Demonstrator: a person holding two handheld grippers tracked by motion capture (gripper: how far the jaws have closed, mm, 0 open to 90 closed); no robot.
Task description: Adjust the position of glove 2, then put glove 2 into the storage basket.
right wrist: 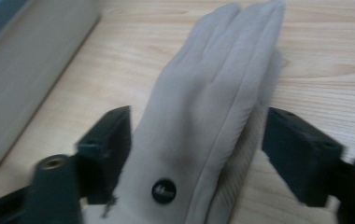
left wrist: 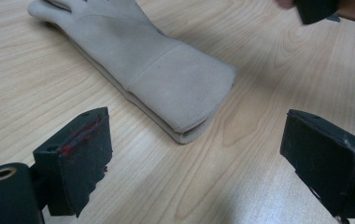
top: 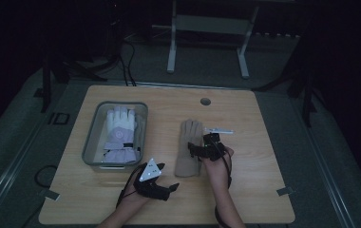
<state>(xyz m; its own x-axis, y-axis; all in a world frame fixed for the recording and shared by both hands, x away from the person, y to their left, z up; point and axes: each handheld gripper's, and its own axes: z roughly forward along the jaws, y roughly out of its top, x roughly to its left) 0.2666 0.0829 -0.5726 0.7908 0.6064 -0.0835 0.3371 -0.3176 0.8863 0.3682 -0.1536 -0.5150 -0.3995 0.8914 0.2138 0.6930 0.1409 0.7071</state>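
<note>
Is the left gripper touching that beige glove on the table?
Apart. In the left gripper view, the left gripper has its jaws open over bare table, and wood shows between them and the beige glove's cuff.

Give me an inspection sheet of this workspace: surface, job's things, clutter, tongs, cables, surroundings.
Surface: light wood table, round hole near the far edge.
Job's things: beige glove flat on the table, fingers pointing away; white glove lying in a grey bin to its left.
Clutter: small silver item beside the beige glove; tape tabs at the near corners.
Tongs: left tongs open, over bare wood near the beige glove's cuff; right tongs open, jaws either side of the beige glove, not pressing it.
Cables: black cable trailing from the left tongs; more on the floor.
Surroundings: dark room, grey floor, white stand beyond the table.
</note>
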